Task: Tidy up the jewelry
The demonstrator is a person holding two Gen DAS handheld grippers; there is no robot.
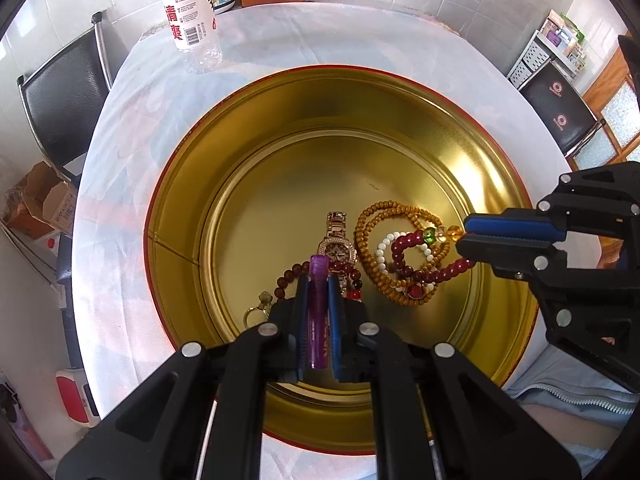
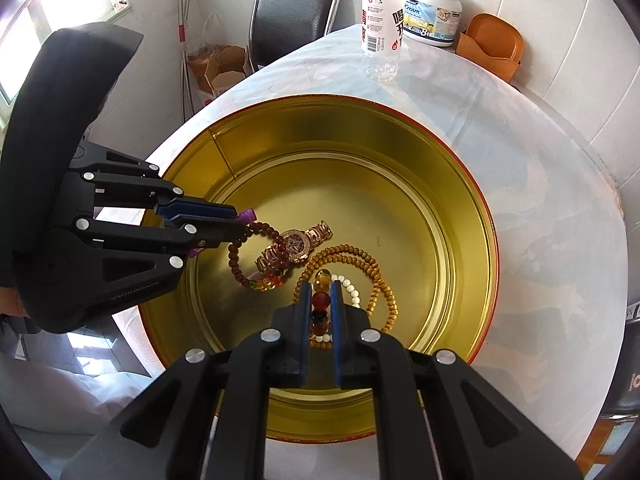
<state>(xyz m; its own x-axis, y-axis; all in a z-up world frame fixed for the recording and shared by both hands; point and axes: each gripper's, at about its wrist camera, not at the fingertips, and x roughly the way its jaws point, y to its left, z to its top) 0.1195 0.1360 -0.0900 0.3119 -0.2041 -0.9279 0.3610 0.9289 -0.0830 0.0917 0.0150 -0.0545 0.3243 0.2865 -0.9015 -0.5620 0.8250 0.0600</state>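
White-tiled room w/ black chairs; round counter [image 2: 500,128] under pale cloth, bottle [image 2: 380,20] and tub at its far edge. Gold tin [image 1: 248,128] sits at near edge, holding watch [image 1: 338,246] & bead strands. Left tool [image 1: 319,276] clamped on purple tube [image 1: 319,312]; right tool [image 2: 321,286] clamped on red bead bracelet [image 1: 420,264]. Lower each close to tin floor before release, clear of watch, so nothing tangles.

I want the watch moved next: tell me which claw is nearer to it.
Left. The left claw, shut on a purple tube, sits right over the watch; the right claw is off to the side, gripping a red bracelet.
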